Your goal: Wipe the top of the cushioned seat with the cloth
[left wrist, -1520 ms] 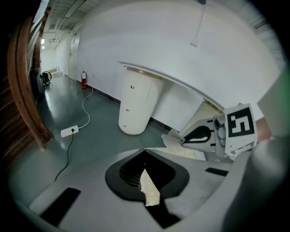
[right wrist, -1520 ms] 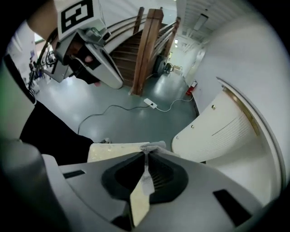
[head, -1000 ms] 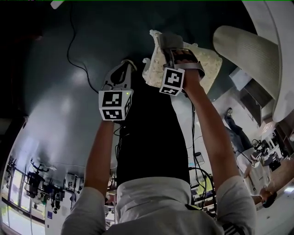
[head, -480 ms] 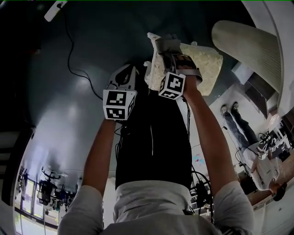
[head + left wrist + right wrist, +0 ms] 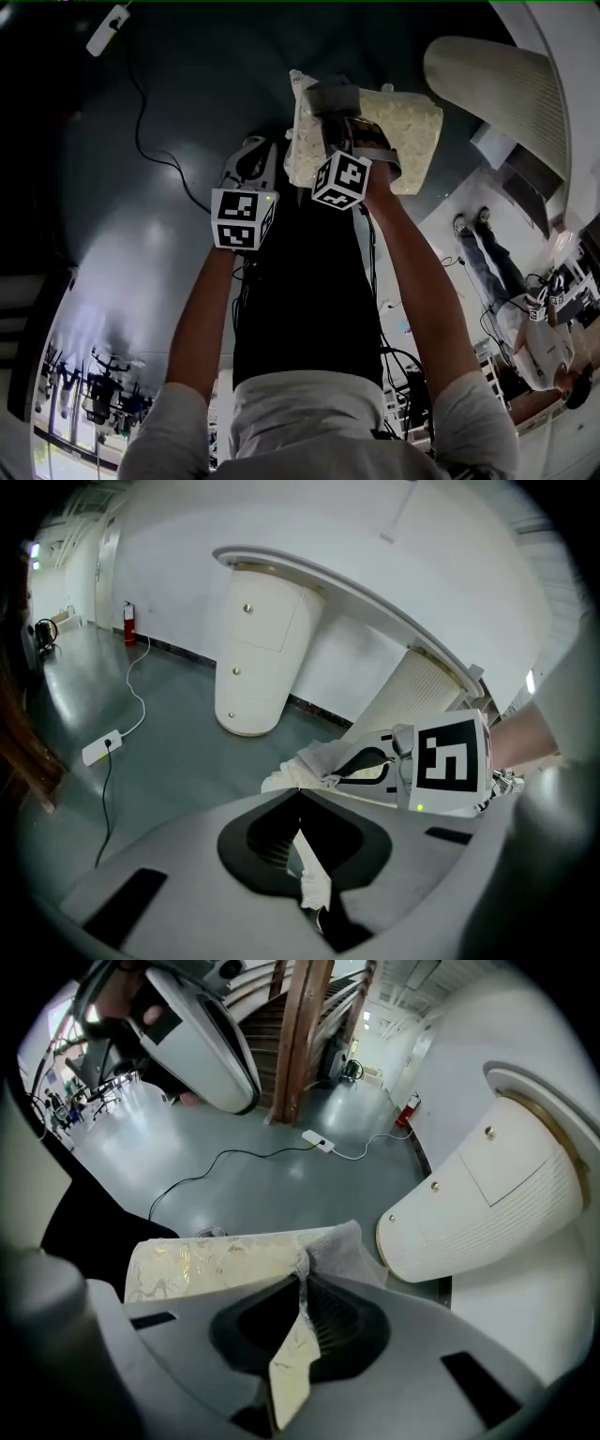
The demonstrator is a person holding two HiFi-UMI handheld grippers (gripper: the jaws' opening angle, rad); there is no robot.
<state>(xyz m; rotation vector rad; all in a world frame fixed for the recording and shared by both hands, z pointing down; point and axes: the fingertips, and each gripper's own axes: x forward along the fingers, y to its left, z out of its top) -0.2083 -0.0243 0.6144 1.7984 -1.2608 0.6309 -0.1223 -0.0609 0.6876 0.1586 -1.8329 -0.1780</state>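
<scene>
A cream patterned cloth [image 5: 405,127] hangs in the air in front of me, held by both grippers. My right gripper [image 5: 333,101] is shut on its upper edge; in the right gripper view the cloth [image 5: 220,1260] spreads left from the closed jaws of the right gripper [image 5: 302,1277]. My left gripper [image 5: 259,156] is just left of it, and in the left gripper view a white strip of cloth [image 5: 311,878] is pinched in the left gripper [image 5: 298,794]. A black surface [image 5: 305,291] lies below, between my arms; I cannot tell whether it is the seat.
A white power strip [image 5: 105,28] with its black cable lies on the grey floor. A white rounded ribbed counter [image 5: 497,84] stands at the right. A person [image 5: 530,323] stands at the lower right. Wooden posts [image 5: 302,1035] rise farther back.
Both grippers and the cloth have shifted slightly left and up in the head view. The cloth now hangs flatter. Both grips are unchanged.
</scene>
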